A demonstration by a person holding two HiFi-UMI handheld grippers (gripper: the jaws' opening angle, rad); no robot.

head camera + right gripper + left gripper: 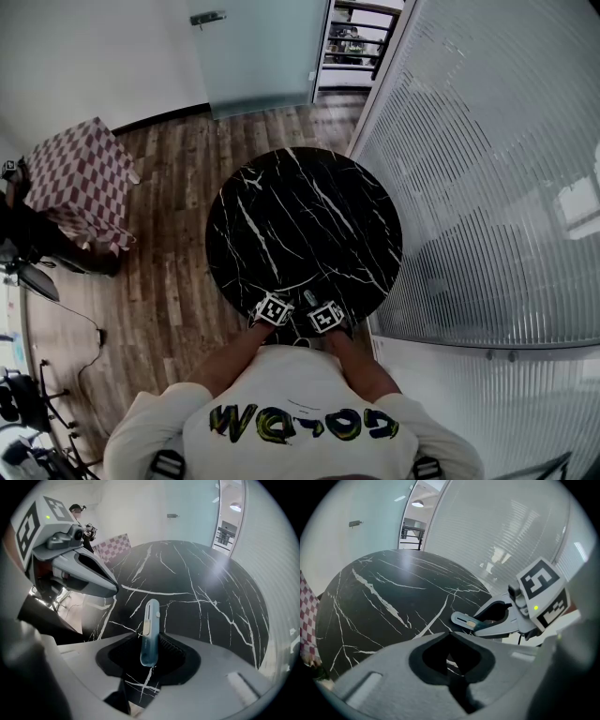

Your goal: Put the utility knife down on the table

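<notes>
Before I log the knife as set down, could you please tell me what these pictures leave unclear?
Head view: the utility knife is too small to judge contact with the table.
Left gripper view: the right gripper hides the knife's rear.
Right gripper view: the knife's near end sits in the dark gap between the jaws, so whether it rests flat is unclear.

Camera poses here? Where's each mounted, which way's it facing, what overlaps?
Right gripper view: on the right gripper, looking along its parted jaws, utility knife between them, across the black marble table; left gripper upper left.
Left gripper view: on the left gripper, looking along its closed, empty jaws over the table; right gripper at right.
Head view: on the person's head, steeply down; shoulders, forearms, both grippers at the table's near edge.
Shared: table in all; knife in both gripper views.
</notes>
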